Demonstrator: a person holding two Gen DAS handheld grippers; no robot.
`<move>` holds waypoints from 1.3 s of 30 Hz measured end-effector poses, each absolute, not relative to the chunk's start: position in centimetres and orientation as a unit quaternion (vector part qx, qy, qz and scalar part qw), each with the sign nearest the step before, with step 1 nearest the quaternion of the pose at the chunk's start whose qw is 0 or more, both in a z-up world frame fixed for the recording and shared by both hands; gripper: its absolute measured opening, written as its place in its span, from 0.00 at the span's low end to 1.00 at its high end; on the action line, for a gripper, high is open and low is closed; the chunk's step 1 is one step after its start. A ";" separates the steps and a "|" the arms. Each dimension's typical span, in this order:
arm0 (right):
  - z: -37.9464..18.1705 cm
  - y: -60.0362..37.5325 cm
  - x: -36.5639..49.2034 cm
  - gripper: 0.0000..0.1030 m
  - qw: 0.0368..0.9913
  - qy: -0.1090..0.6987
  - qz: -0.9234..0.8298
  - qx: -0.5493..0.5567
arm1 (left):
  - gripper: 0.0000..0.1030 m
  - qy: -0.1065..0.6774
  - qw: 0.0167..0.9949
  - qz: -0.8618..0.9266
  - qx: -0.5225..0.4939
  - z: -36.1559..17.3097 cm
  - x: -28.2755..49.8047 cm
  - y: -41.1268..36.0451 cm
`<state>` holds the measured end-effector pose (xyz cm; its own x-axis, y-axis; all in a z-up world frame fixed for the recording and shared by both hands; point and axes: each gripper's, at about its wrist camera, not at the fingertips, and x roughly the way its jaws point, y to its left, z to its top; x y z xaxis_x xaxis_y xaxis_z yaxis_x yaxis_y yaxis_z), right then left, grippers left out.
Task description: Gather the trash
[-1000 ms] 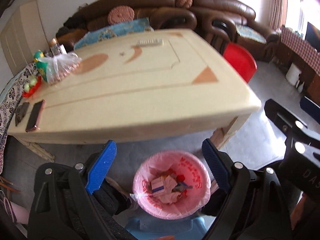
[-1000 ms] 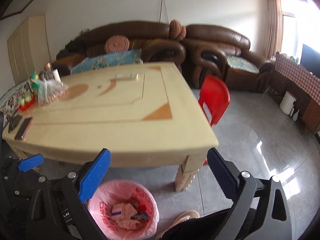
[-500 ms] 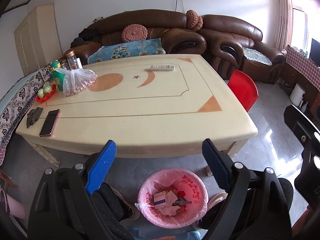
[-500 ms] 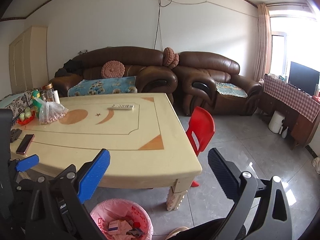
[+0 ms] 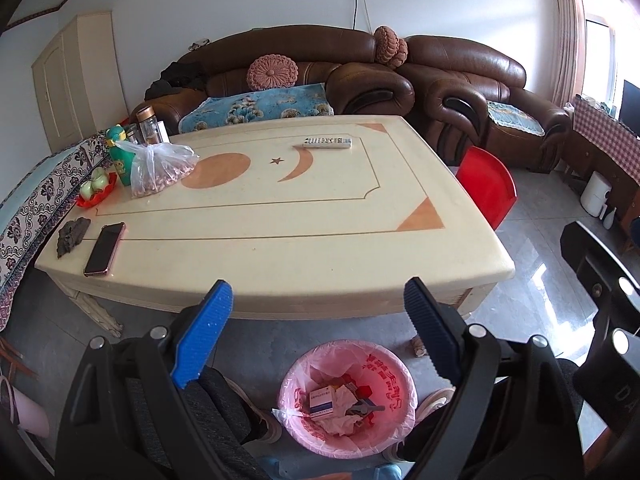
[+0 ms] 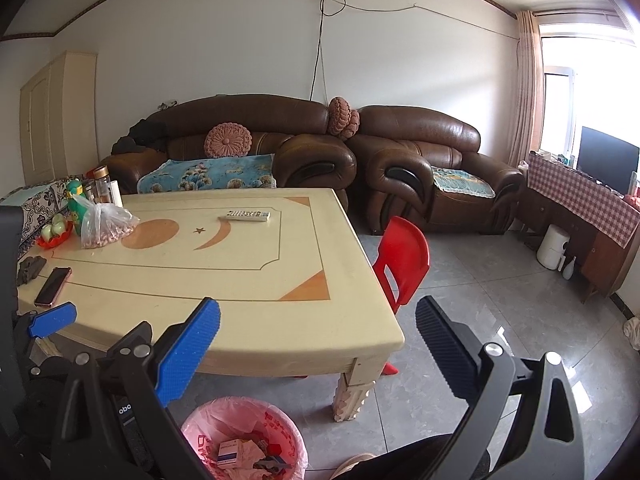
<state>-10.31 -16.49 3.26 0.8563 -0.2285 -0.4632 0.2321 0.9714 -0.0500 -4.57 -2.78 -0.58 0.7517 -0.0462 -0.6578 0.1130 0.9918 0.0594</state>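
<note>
A bin lined with a pink bag [image 5: 385, 361] stands on the floor in front of the table, low in both views [image 6: 208, 416]. Inside lie a small white and blue box [image 5: 321, 400], crumpled paper and other scraps. My left gripper [image 5: 316, 292] hovers above the bin, open, with nothing between its blue pads. My right gripper [image 6: 318, 308] is open and empty too, held above the table's near corner. One blue fingertip [image 6: 52, 320] of the left gripper shows at the left edge of the right wrist view.
The cream table [image 5: 320, 220] carries a phone [image 5: 105, 248], a dark lump [image 5: 72, 236], a clear bag of nuts [image 5: 160, 172], a green bottle [image 5: 120, 156], a red fruit dish [image 5: 96, 192] and a remote [image 5: 327, 143]. A red chair [image 6: 402, 264] stands at its right. Brown sofas line the back wall.
Both grippers have risen and tipped upward, so the bin has slid lower in both views and more of the room shows. Both have stayed open.
</note>
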 end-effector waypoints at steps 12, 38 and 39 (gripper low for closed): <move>3.0 -16.4 -10.2 0.93 0.962 0.244 -0.120 0.002 | 0.83 0.352 0.933 -0.047 0.049 -0.4 -4.3 -2.8; 2.7 -15.9 -10.0 0.93 0.962 0.245 -0.117 -0.007 | 0.83 0.355 0.932 -0.049 0.048 -0.5 -4.2 -2.7; 2.7 -15.9 -10.0 0.93 0.962 0.245 -0.118 -0.008 | 0.83 0.356 0.932 -0.048 0.048 -0.6 -4.2 -2.6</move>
<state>-10.01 -15.91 2.71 0.8518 -0.2310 -0.4702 0.2234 0.9720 -0.0727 -4.20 -2.60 -0.57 0.7420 -0.0559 -0.6681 0.1243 0.9907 0.0552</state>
